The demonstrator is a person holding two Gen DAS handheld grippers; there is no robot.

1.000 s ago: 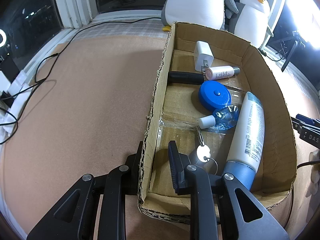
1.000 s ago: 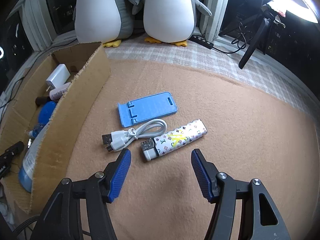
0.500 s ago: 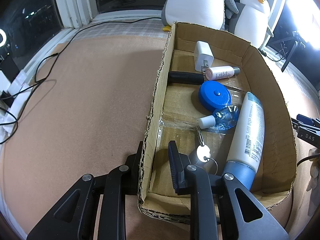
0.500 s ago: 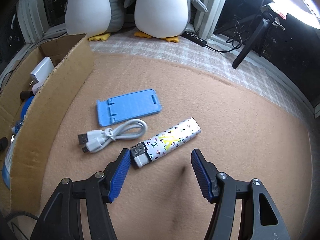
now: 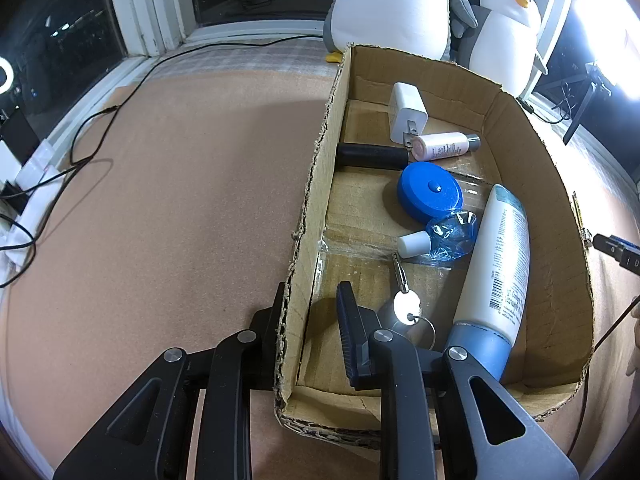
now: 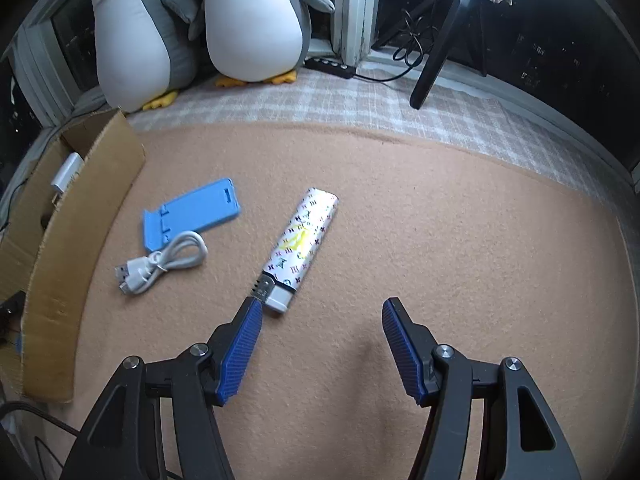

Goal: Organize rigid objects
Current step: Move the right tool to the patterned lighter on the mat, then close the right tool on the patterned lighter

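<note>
Right wrist view: the patterned lighter (image 6: 301, 249) is lying mid-mat, its cap end just beside the right gripper's (image 6: 322, 334) spread fingers. Closing off-centre is risking knocking it aside. The left gripper (image 5: 310, 324) is straddling the cardboard box (image 5: 316, 184) wall; whether it is pinching is unclear.

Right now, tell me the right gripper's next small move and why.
Probably shift the right gripper a little left and forward. Its jaws are open and empty, but the patterned lighter lies off-centre, its cap end beside the left fingertip, not between the fingers. The left gripper straddles the cardboard box wall.
</note>
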